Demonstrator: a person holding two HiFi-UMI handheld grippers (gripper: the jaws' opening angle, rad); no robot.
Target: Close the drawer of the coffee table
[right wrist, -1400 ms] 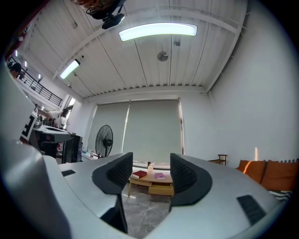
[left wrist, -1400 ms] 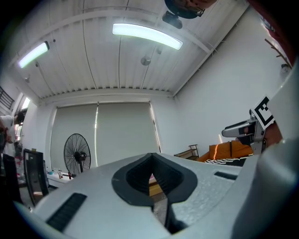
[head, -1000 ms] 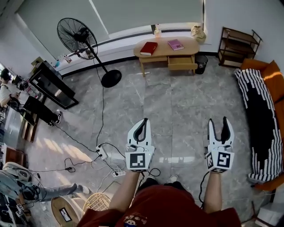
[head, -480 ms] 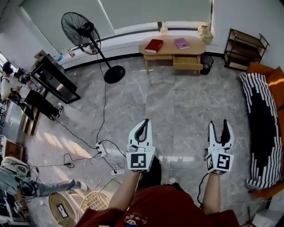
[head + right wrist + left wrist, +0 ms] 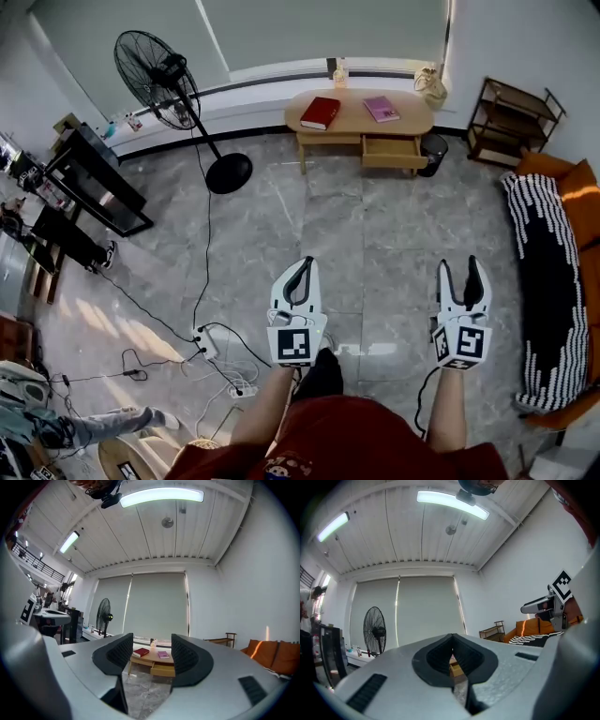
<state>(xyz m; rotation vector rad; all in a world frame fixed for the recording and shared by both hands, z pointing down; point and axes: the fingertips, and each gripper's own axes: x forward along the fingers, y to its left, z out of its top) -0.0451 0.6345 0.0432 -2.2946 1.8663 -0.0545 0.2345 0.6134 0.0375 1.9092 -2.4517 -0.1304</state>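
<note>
We stood well back from the coffee table [image 5: 405, 123], which sat against the far window wall with open marble floor [image 5: 281, 225] between us and it. Its oval top ran lengthwise from side to side along that wall. The drawer [image 5: 394, 153] hung under the right half of the top and stuck out toward us. Its flat front faced us, and the front's long edge lay parallel to the table's length. A red book [image 5: 321, 111] and a pink book [image 5: 382, 109] lay on the top, well apart.

Our left gripper [image 5: 302, 264] had its jaws brought together, tips meeting, with nothing caught in them. Our right gripper [image 5: 464, 269] had its jaws standing well apart and empty. In the right gripper view the table and its drawer showed far off through the gap.

A standing fan [image 5: 155, 67] stood left of the table, and a small shelf [image 5: 511, 108] stood to its right.
</note>
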